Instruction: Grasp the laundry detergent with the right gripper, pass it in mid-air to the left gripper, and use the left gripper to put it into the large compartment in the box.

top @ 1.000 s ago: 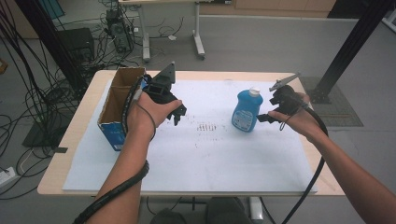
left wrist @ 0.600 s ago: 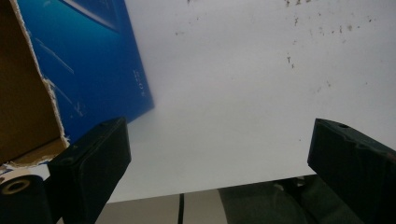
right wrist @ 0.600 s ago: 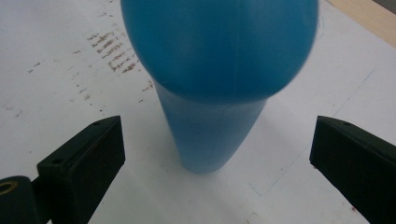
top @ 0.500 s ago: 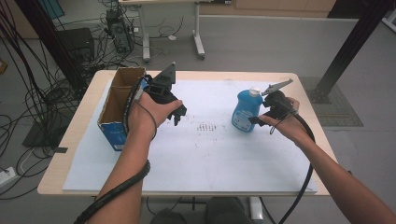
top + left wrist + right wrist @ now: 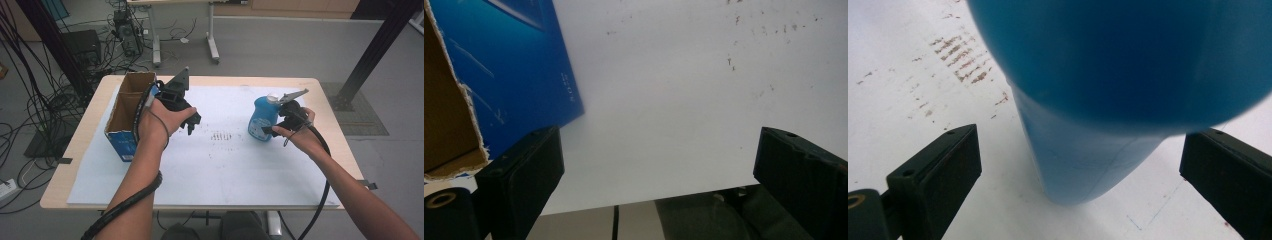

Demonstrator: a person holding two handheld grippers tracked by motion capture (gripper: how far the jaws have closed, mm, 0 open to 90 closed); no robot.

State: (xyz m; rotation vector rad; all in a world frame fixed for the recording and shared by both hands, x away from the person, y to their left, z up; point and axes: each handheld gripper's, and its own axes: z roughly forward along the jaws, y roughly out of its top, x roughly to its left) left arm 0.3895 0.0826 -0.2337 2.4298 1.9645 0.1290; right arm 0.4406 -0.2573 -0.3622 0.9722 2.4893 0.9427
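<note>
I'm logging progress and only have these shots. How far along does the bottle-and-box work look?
Early. Nothing looks done: the cardboard box appears empty. In hand: the right gripper is open, its jaws either side of the upright blue bottle, not yet closed. The left gripper is open beside the box. Probably left: gripping, lifting and placing the bottle.

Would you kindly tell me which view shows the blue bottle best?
The high view: the whole blue bottle stands upright with its white cap. The right gripper view gives a blurred close-up of its body; the left gripper view looks toward the box.
</note>
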